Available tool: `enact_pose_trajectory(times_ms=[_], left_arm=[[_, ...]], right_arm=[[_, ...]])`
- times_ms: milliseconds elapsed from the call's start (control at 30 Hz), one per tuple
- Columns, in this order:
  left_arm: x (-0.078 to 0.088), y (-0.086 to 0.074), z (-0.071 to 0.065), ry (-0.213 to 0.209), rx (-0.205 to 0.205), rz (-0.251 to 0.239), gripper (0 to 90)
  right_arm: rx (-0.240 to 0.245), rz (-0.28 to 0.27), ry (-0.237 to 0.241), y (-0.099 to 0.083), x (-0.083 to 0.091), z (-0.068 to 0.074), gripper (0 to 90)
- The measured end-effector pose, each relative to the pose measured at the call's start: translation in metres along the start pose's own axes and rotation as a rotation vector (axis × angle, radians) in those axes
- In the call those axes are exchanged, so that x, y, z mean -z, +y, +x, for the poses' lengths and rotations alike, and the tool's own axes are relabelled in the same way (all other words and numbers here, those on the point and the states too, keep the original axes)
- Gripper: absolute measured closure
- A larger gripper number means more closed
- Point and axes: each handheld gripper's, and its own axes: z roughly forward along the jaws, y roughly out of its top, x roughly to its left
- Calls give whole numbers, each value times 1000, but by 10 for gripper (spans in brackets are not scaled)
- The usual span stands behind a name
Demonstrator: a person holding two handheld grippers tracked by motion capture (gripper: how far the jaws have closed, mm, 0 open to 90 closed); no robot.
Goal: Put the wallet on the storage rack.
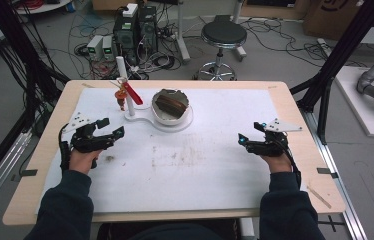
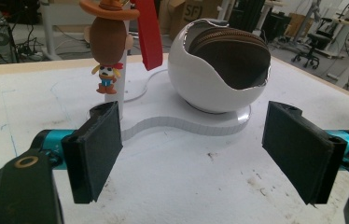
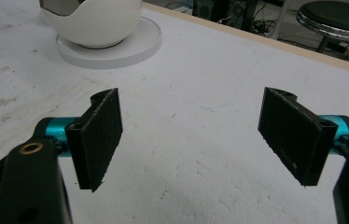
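Observation:
A white egg-shaped bowl (image 1: 171, 113) stands on a white stand base (image 1: 147, 120) at the table's far middle, and a brown zipped pouch (image 1: 171, 104) lies inside it. In the left gripper view the bowl (image 2: 210, 79) and pouch (image 2: 231, 53) are straight ahead. A small cowboy figure (image 1: 121, 96) and a red strap (image 1: 133, 93) hang from the stand's white post (image 1: 125, 82). My left gripper (image 1: 112, 131) rests at the left, open and empty (image 2: 193, 149). My right gripper (image 1: 243, 140) rests at the right, open with nothing between its jaws (image 3: 189, 135).
A white sheet (image 1: 175, 165) covers the wooden table (image 1: 295, 107). Behind the table's far edge stand a black stool (image 1: 222, 37) and computer boxes with cables (image 1: 135, 30). Black frame posts rise at both sides.

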Motion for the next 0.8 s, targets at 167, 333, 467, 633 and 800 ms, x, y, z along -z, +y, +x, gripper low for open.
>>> enact_pose_trajectory(times_ms=[167,333,467,633,800], left_arm=[[0,-1,0,-3,-1,6,198],[0,-1,0,-2,3,7,198],[0,-1,1,-2,4,8,198],[0,-2,1,0,4,10,198],[0,-2,1,-1,5,11,198]], right_arm=[[-2,-3,-3,0,0,-1,222],[-3,-3,-4,0,0,-1,222],[4,-5,-4,0,0,-1,222],[2,-4,-1,0,0,-1,222],[5,-5,-3,0,0,-1,222]])
